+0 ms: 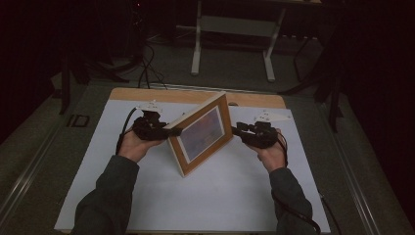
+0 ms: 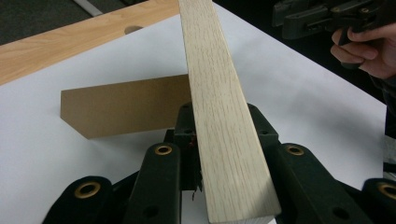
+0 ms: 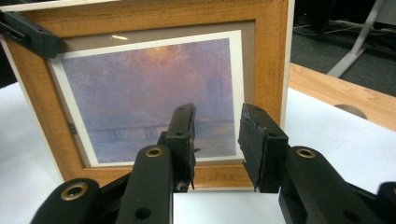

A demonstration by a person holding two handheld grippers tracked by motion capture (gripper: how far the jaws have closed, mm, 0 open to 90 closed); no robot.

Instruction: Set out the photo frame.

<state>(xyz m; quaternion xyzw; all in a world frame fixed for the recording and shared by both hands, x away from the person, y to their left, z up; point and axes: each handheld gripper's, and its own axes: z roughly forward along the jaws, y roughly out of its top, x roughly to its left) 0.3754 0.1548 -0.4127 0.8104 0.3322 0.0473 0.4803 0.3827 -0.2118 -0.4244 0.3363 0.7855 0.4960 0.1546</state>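
A wooden picture frame (image 1: pixel 203 132) holding a hazy purple print (image 3: pixel 149 93) stands tilted on its lower corner in the middle of the white sheet. My left gripper (image 1: pixel 173 131) is shut on the frame's left side rail, and the pale wood edge (image 2: pixel 205 56) runs up between its jaws (image 2: pixel 222 114). Behind that rail, the frame's brown back stand (image 2: pixel 121 109) rests on the sheet. My right gripper (image 1: pixel 236 130) sits at the frame's right edge, open, facing the print, with nothing between its fingertips (image 3: pixel 217 121). It also appears far off (image 2: pixel 299 18) in the left gripper view.
The white sheet (image 1: pixel 205 191) covers a wooden table (image 1: pixel 147 94) whose bare far strip has a round hole (image 2: pixel 133 29). Beyond it on the dark floor stand the white legs of a desk (image 1: pixel 196 54), with cables (image 1: pixel 147 68) nearby.
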